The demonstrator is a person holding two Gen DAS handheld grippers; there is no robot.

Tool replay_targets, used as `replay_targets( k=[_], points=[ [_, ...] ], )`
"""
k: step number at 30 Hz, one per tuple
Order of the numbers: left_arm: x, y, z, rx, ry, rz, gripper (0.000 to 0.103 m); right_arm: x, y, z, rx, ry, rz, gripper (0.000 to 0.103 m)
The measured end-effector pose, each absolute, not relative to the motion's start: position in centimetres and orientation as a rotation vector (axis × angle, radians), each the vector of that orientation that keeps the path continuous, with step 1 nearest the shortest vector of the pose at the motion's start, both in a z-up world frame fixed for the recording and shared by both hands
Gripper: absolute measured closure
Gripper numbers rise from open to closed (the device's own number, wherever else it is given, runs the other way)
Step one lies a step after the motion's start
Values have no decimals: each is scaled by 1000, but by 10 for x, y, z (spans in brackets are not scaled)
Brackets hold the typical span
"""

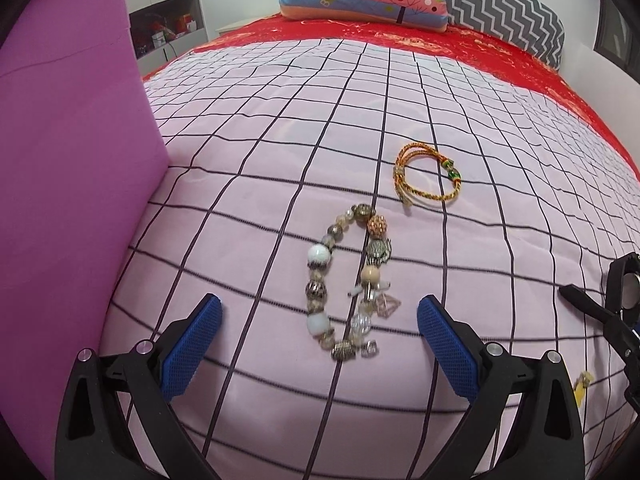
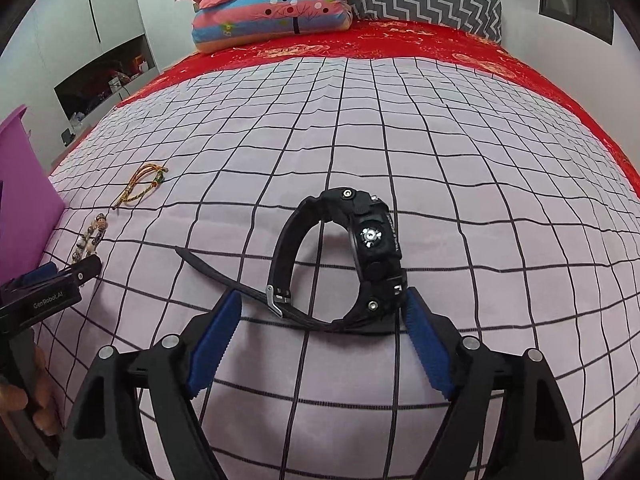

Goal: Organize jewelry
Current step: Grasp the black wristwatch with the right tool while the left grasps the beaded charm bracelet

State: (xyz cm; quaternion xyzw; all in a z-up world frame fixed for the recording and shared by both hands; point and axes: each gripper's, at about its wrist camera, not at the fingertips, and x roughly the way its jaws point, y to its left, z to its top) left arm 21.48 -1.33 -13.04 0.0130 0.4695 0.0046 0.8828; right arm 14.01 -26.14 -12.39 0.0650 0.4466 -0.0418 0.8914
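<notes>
On the bed: pink grid-pattern cover (image 1: 280,128) spread over a red sheet (image 1: 500,52); all jewelry lies on this cover.
Landmark: beaded bracelet (image 1: 348,284), a loop of mixed metal, white and clear beads, lying flat on the cover.
Left gripper (image 1: 320,320): jaws wide apart, pointing down at the cover; the near end of the beaded bracelet lies between the blue pads (image 1: 192,348), and neither pad touches it.
Cord bracelet (image 1: 428,178): orange-yellow woven loop with a green bead, lying beyond the beaded bracelet and slightly to its right, apart from it.
Purple box (image 1: 76,160): tall plain wall standing left of the beaded bracelet, resting on the cover.
Black watch (image 2: 344,260): well to the right of the beaded bracelet, standing on its side with the strap buckled in a loop and the strap tail trailing left.
Right gripper (image 2: 324,316): jaws wide apart, the watch between them; the right pad is at or just beside the watch case, contact not discernible; the left pad is clear of the strap.
Pillows (image 2: 272,8): stacked at the far end of the bed, well beyond the beaded bracelet.
Hand (image 2: 24,396): fingers visible on the left gripper's body, seen at the left edge of the right wrist view.
</notes>
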Motion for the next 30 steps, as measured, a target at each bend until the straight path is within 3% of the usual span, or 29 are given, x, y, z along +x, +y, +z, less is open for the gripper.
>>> replay_targets(
  k=[17, 18, 21, 23, 25, 30],
  points=[
    [244, -26, -135, 32, 977, 5, 8, 179, -264, -134, 121, 952, -116, 24],
    [244, -27, -135, 31, 974, -3, 11, 180, -265, -134, 124, 946, -115, 26],
    [239, -32, -131, 46, 956, -44, 38, 177, -268, -132, 143, 929, -104, 30],
    [234, -37, -129, 56, 953, -71, 65, 175, -270, -131, 149, 921, -98, 32],
    [229, -39, -127, 52, 958, -92, 81, 172, -271, -129, 162, 910, -88, 32],
    [213, -35, -123, 13, 974, -134, 83, 160, -270, -125, 169, 893, -74, 33]
  ],
)
